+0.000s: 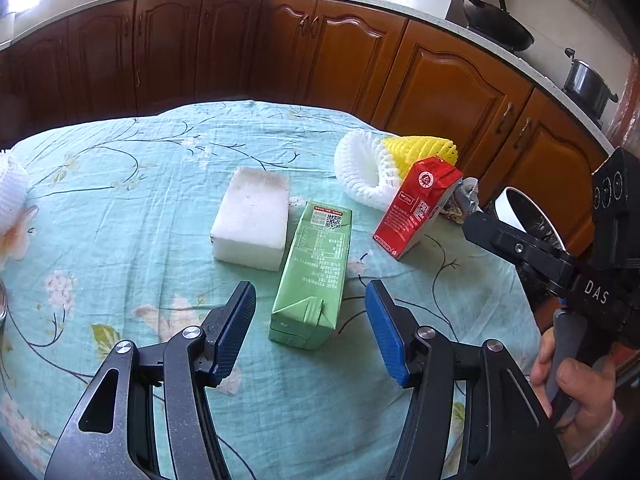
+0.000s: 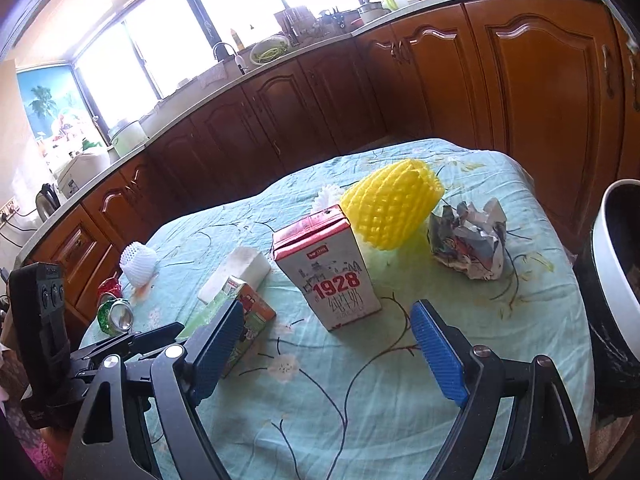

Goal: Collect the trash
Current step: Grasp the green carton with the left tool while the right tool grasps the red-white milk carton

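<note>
The left gripper [image 1: 311, 326] stood apart and empty, the green carton [image 1: 314, 276] lying flat at frame centre just beyond its pads. The right gripper [image 2: 328, 354] gaped wide, empty, below the upright red-topped carton [image 2: 330, 270] at mid-frame.

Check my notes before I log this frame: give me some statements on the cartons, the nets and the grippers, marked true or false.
1. The green carton lies flat. True.
2. The red carton lies flat. False: it stands upright.
3. The left gripper grips the green carton. False: its jaws are open, apart from the carton.
4. The yellow net sits behind the red carton. True.
5. The right gripper holds crumpled paper. False: it is open and empty.
</note>
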